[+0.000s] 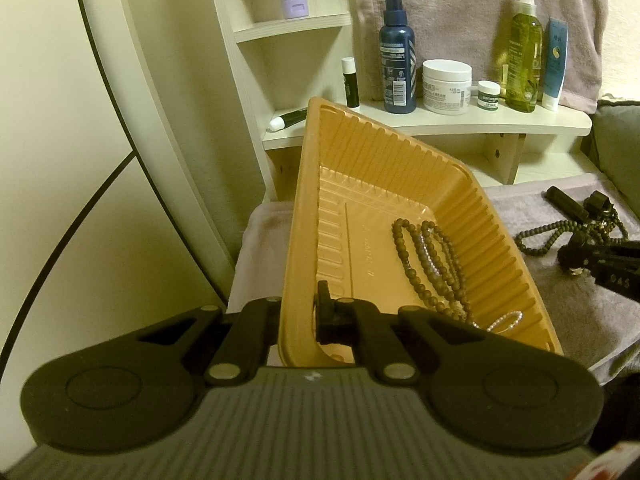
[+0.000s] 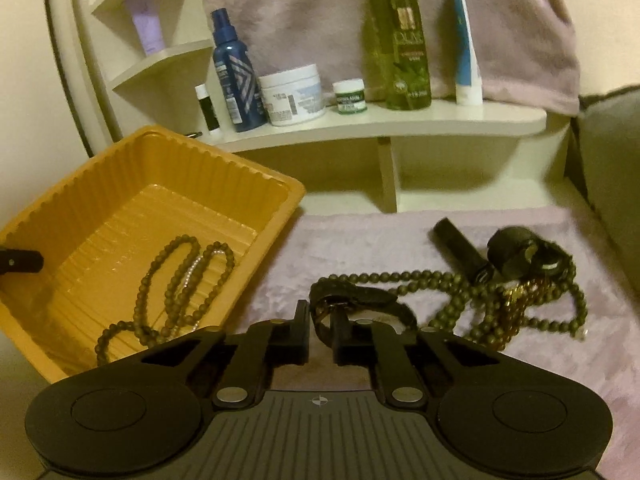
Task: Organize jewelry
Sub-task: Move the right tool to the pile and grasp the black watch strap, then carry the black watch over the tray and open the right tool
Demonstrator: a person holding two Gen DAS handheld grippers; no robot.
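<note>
An orange ribbed plastic tray (image 1: 304, 200) is tipped up on the pale towel. My left gripper (image 1: 300, 314) is shut on its near wall, one finger inside and one outside. In the tray lie dark bead strings (image 1: 432, 256) and a sparkly chain (image 1: 504, 320). In the right wrist view the tray (image 2: 120, 160) is at the left, and a black strap (image 2: 360, 296) lies on the towel. My right gripper (image 2: 322, 320) is shut on one end of this strap. A tangle of olive bead necklaces (image 2: 500, 300) and a gold chain lies just right of it.
A black tube (image 2: 456, 240) and a black watch-like lump (image 2: 516, 252) lie behind the tangle. A cream shelf (image 2: 440, 120) at the back carries a blue spray bottle (image 2: 236, 76), a white jar (image 2: 292, 96), a green bottle (image 2: 400, 40) and tubes. A grey cushion (image 2: 612, 168) borders the right.
</note>
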